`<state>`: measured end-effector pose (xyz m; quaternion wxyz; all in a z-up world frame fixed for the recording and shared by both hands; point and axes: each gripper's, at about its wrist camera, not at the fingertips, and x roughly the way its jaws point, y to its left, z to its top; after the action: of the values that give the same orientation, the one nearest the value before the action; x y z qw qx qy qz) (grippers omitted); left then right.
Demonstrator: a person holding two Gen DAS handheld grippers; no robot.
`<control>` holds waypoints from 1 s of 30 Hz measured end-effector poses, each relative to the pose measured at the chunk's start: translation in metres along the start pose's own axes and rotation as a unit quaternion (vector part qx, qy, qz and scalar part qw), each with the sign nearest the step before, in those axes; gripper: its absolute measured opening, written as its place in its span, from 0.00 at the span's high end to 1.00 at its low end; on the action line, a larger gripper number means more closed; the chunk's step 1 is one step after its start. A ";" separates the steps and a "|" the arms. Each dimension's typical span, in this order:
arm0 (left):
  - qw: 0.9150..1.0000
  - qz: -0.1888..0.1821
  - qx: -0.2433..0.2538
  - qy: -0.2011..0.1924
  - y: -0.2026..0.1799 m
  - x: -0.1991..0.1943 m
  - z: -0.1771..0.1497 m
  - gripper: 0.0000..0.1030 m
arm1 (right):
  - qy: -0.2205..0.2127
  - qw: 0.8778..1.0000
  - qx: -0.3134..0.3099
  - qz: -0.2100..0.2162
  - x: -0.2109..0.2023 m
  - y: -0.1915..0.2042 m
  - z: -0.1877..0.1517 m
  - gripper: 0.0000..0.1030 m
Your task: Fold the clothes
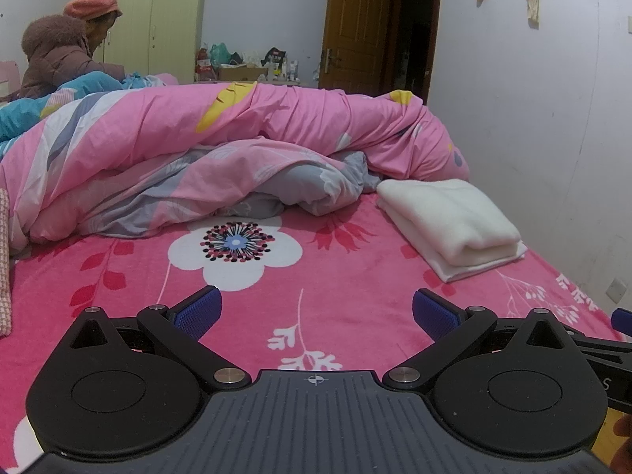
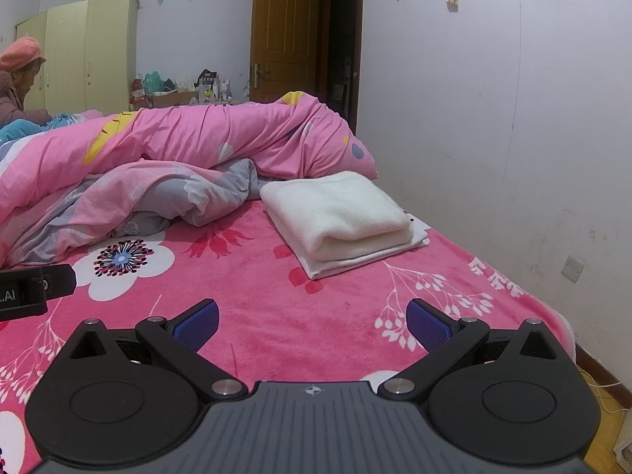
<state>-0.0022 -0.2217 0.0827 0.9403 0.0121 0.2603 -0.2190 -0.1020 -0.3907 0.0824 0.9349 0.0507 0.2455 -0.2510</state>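
A: Left wrist view first. What did the left gripper [image 1: 316,312] show?

B: Blue-padded fingers [image 1: 197,312] were spread wide, nothing between them. They hovered over the pink floral fleece bedspread [image 1: 335,316].

A: And the clothes?

B: A cream-white folded fleece garment [image 1: 450,221] lay on the bedspread ahead and to the right, near the wall side of the bed. It sat well apart from the fingers, its far corner just beside the bunched pink and grey patterned quilt [image 1: 197,150]. A person in an orange knitted hat [image 1: 93,2] sat at far left behind the quilt. A brown wooden door [image 1: 355,23] stood open at the back.

A: Right wrist view?

B: The right gripper [image 2: 312,324] was likewise wide open and empty above the bedspread. The folded garment [image 2: 335,213] lay ahead, slightly right of centre, clear of the fingers. The black body of the left gripper [image 2: 27,288] poked in at the left edge. Pale green wardrobes [image 2: 79,55] stood in the far corner.
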 end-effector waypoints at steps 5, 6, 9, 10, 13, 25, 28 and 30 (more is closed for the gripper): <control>1.000 0.000 0.002 -0.001 -0.001 0.000 0.000 0.00 | -0.001 1.000 0.001 0.000 0.000 0.000 0.000 0.00; 1.000 0.000 0.002 -0.001 -0.001 0.000 0.000 0.00 | -0.001 1.000 0.001 0.000 0.000 0.000 0.000 0.00; 1.000 0.000 0.003 -0.001 -0.001 -0.001 0.000 0.00 | -0.001 1.000 0.002 0.000 0.000 -0.001 0.000 0.00; 1.000 0.000 0.003 -0.002 -0.001 -0.001 0.000 0.00 | -0.001 1.000 0.002 0.000 0.000 -0.001 0.000 0.00; 1.000 0.000 0.003 -0.002 -0.001 -0.001 0.000 0.00 | -0.001 1.000 0.002 0.000 0.000 -0.001 0.000 0.00; 1.000 0.000 0.004 -0.001 -0.002 -0.002 0.000 0.00 | -0.001 1.000 0.002 0.001 -0.002 -0.002 0.000 0.00; 1.000 0.000 0.004 -0.001 -0.002 -0.002 0.000 0.00 | -0.001 1.000 0.002 0.001 -0.002 -0.001 0.000 0.00; 1.000 0.000 0.004 -0.001 -0.002 -0.002 0.000 0.00 | -0.001 1.000 0.002 0.000 -0.002 -0.001 0.000 0.00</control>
<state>-0.0050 -0.2223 0.0837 0.9405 0.0153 0.2585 -0.2200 -0.1045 -0.3909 0.0834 0.9352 0.0527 0.2441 -0.2512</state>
